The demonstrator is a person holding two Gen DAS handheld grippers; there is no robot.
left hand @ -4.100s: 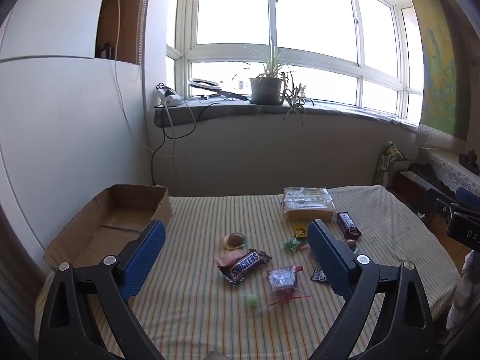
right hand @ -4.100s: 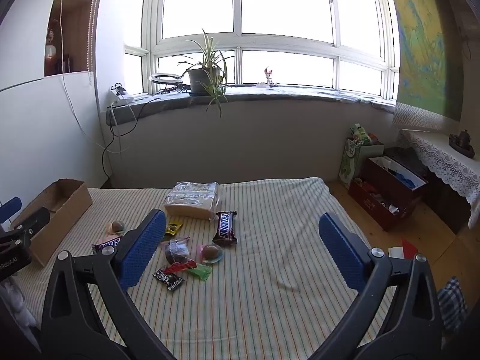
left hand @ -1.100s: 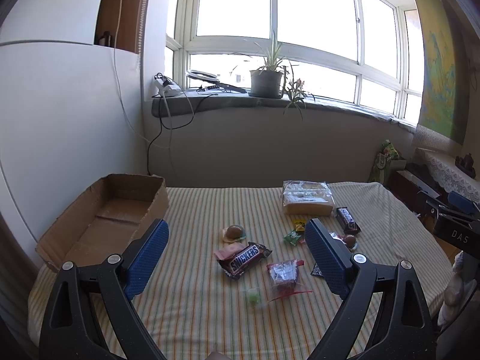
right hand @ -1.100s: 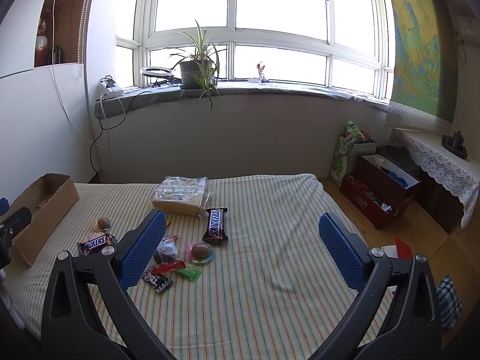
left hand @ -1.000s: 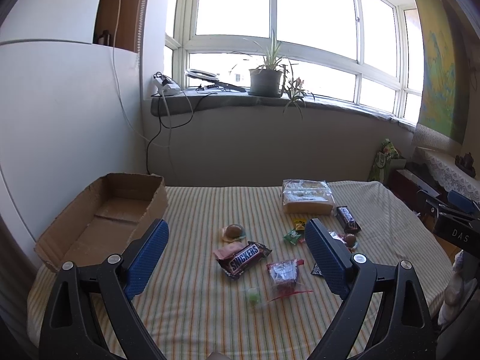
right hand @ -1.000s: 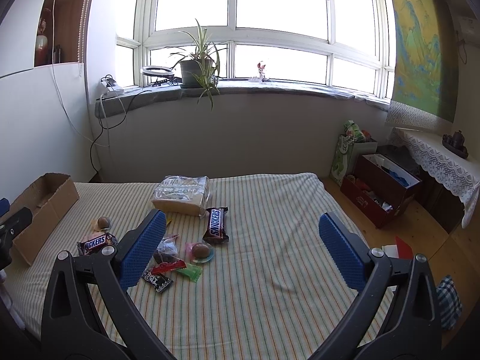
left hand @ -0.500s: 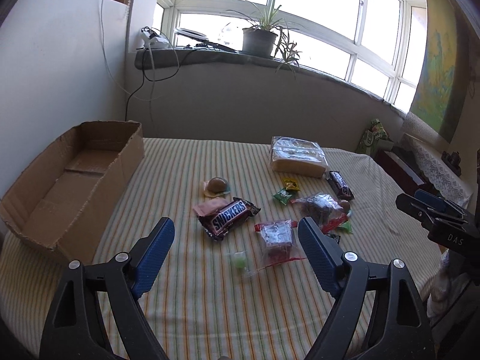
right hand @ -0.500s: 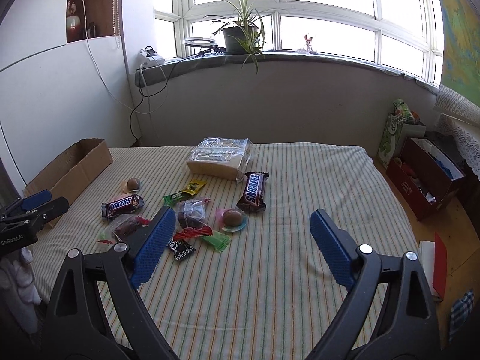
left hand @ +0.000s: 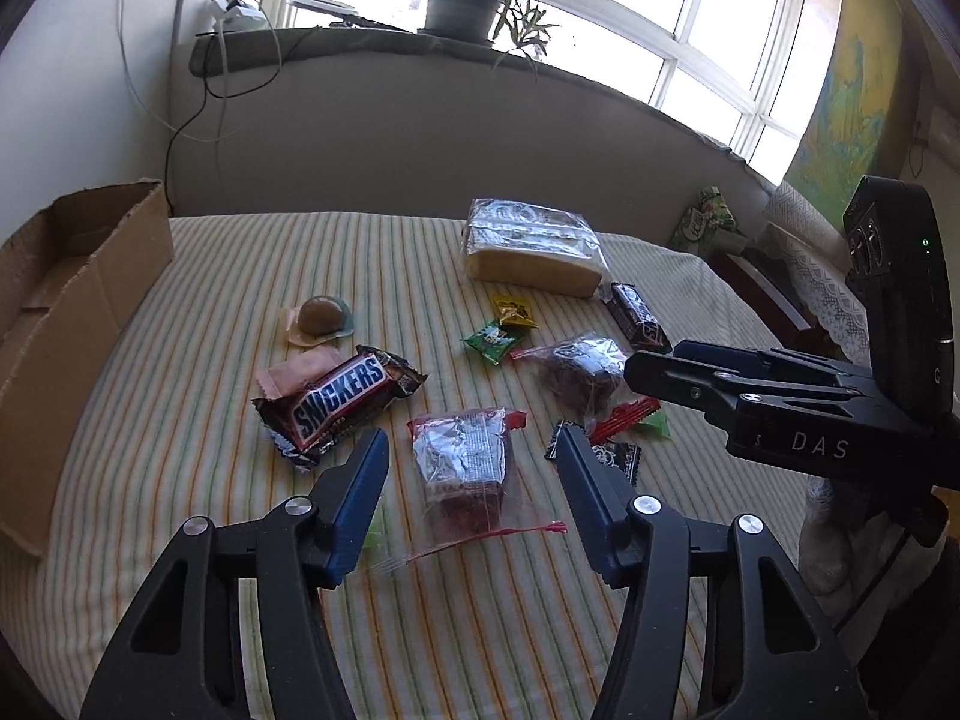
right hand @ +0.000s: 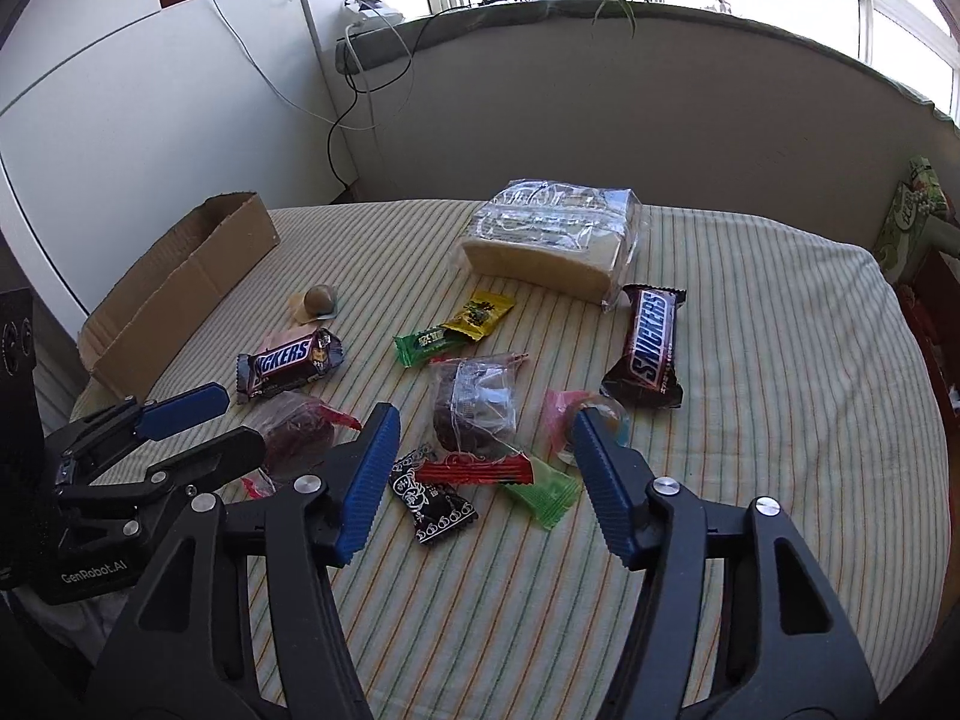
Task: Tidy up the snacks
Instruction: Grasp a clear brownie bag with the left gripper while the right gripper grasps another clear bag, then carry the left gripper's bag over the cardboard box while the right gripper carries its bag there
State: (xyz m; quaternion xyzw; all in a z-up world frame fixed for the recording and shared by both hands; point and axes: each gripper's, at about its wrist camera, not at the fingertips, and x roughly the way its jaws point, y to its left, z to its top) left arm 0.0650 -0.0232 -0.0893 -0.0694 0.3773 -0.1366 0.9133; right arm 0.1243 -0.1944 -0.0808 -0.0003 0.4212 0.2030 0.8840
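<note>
Both jaws, narrowing yet gripping nothing, are dipping toward the snacks mid-bed: left gripper (left hand: 471, 462) framing a clear-wrapped cake (left hand: 465, 468), right gripper (right hand: 483, 438) over another (right hand: 477, 399), suggesting imminent pickups for the cardboard box (left hand: 72, 294) at the bed's left edge.

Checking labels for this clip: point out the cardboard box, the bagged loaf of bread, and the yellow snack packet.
cardboard box (right hand: 180, 294), right wrist view, outer side wall.
bagged loaf of bread (right hand: 555, 240), right wrist view, top of the wrapper.
yellow snack packet (right hand: 483, 313), right wrist view, middle of the wrapper.
</note>
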